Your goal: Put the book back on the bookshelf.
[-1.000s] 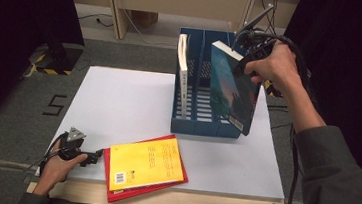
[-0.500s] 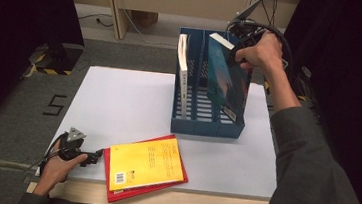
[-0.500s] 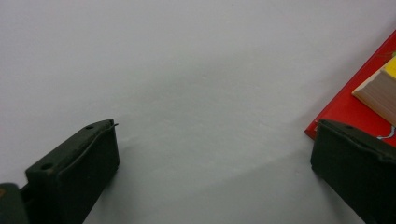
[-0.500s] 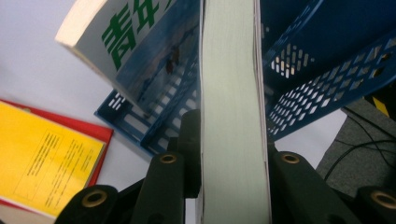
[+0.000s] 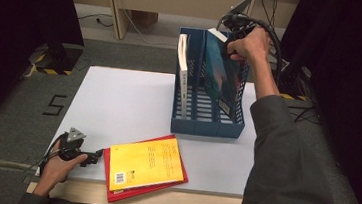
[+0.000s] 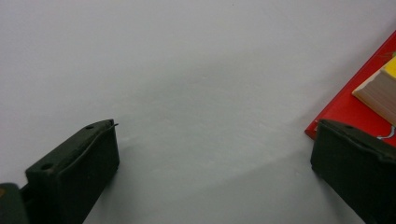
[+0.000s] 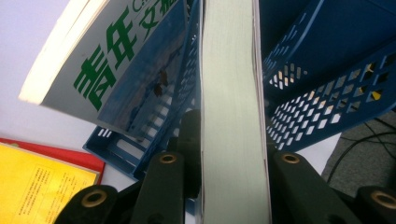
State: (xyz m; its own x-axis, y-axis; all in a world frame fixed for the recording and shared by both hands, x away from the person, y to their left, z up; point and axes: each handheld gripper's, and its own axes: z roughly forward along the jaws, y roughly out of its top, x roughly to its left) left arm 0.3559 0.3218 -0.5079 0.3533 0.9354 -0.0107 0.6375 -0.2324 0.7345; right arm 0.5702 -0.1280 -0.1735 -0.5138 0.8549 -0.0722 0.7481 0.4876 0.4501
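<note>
The teal-covered book (image 5: 220,73) stands almost upright in the right slot of the blue file rack (image 5: 207,125) at the far right of the table, leaning a little. The right tongs (image 5: 231,35) pinch it at its top far corner; in the right gripper view its pale page edge (image 7: 232,107) runs up between the two black jaws, which press on both covers. Held by the top like this, the book can probably be steered down between the dividers without a hand entering the narrow slot. A white-spined book (image 5: 181,74) already stands in the left slot, so the rack seems to be filling one book per slot.

At the near left, the left tongs (image 5: 94,155) rest on the table (image 5: 119,101) with jaws spread and nothing between them, just beside the yellow book (image 5: 145,163) lying on a red book (image 5: 115,193), likely next in line.

The table is plain white. Around it lie grey carpet, dark curtains and trailing cables.
</note>
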